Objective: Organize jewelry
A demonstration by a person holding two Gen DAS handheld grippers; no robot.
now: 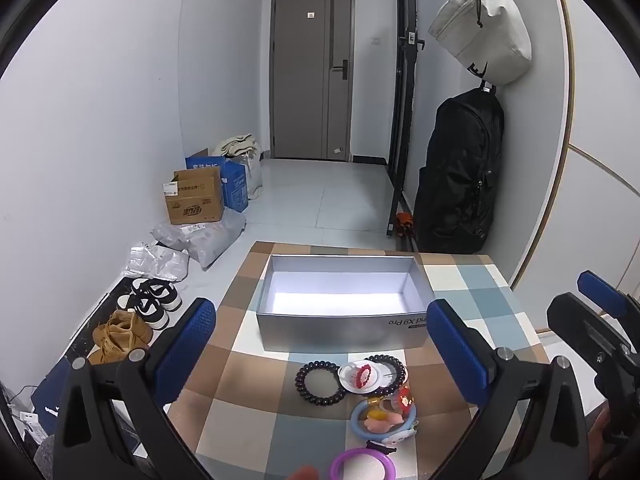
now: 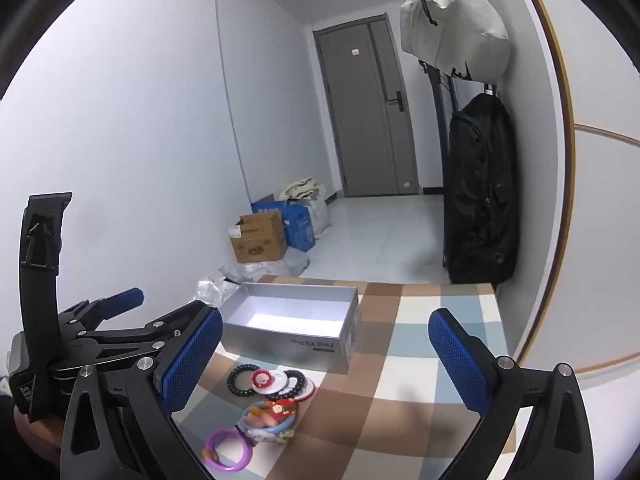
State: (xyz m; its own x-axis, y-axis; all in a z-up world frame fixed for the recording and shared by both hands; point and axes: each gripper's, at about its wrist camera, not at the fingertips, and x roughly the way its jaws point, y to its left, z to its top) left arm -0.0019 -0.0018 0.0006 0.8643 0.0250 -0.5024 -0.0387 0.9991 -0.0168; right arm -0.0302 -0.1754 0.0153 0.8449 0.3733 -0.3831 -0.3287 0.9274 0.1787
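An open silver box stands on the checked tablecloth. In front of it lies a small heap of jewelry: two black spiral bracelets, a white disc with a red ring, a light-blue ring with charms and a purple ring. My left gripper hangs open over the heap's near side, holding nothing. My right gripper is open too, right of the heap and apart from it.
Left of the table, shoes, plastic parcels and cardboard boxes sit on the floor. A black backpack and a white bag hang on the right wall. The left gripper's black body is close beside my right one.
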